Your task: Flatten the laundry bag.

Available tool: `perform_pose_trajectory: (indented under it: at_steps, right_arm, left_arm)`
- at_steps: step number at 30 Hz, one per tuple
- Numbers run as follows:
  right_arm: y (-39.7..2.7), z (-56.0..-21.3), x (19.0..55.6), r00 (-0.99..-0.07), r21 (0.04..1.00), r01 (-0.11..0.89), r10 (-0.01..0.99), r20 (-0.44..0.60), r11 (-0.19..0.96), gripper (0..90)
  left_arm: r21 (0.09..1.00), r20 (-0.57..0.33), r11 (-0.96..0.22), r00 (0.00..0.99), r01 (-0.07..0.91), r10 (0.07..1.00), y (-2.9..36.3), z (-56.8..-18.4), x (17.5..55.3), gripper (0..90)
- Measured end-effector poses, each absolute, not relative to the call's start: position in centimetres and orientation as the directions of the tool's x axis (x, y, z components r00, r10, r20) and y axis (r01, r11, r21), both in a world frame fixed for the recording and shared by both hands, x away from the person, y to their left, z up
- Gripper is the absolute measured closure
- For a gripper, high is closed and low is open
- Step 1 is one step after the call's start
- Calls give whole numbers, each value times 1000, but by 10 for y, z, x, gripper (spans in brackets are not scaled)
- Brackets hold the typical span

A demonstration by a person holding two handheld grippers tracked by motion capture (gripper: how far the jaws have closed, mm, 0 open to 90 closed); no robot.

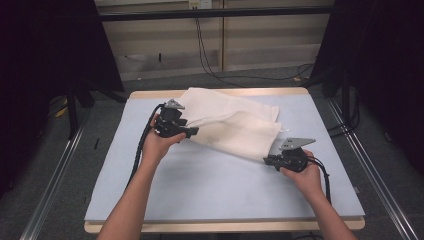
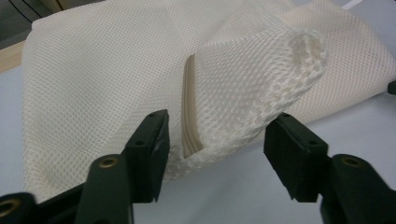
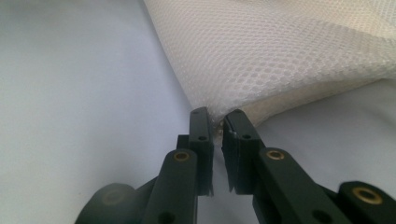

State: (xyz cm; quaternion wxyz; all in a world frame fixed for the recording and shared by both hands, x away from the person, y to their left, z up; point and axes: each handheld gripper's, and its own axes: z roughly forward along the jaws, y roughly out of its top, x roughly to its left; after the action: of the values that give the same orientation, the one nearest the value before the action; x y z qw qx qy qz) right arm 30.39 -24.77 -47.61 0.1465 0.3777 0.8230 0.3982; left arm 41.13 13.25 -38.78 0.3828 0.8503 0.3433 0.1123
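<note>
Cream mesh laundry bag (image 1: 232,122) lies diagonally across the pale blue table mat (image 1: 200,185). Right gripper (image 3: 217,122) pinches its near corner. Left gripper (image 2: 215,140), jaws apart, straddles the folded mouth edge directly ahead, not yet clamped.

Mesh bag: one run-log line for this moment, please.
mesh bag on table | right gripper shut on corner | left gripper open around folded edge

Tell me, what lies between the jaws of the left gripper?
In the left gripper view, a raised fold of the mesh bag lies between the jaws of the left gripper. The pads do not press on it yet; the table shows below.
</note>
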Motion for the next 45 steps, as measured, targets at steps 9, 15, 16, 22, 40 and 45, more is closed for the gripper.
perform_pose_trajectory:
  at_steps: [9,15,16,22,40,45]
  right_arm:
    - [-247,-477,304,-672,764,505,739,56,401,815]
    - [-247,-478,305,-671,763,505,739,54,403,812]
    - [-247,-478,305,-670,763,507,741,55,402,813]
    - [-247,-478,304,-669,762,507,741,53,403,808]
    - [-248,-480,305,-659,759,514,750,52,399,842]
    - [-249,-480,306,-652,757,516,757,43,401,848]
  left_arm:
    - [711,-178,-412,712,570,679,139,-388,412,785]
    - [674,-228,-424,716,605,659,145,-389,412,849]
    - [669,-247,-414,711,617,659,147,-389,412,850]
    - [665,-310,-369,690,649,654,160,-394,403,851]
    - [644,-427,-230,592,730,684,226,-425,378,859]
    - [638,-450,-202,572,743,686,232,-431,373,858]
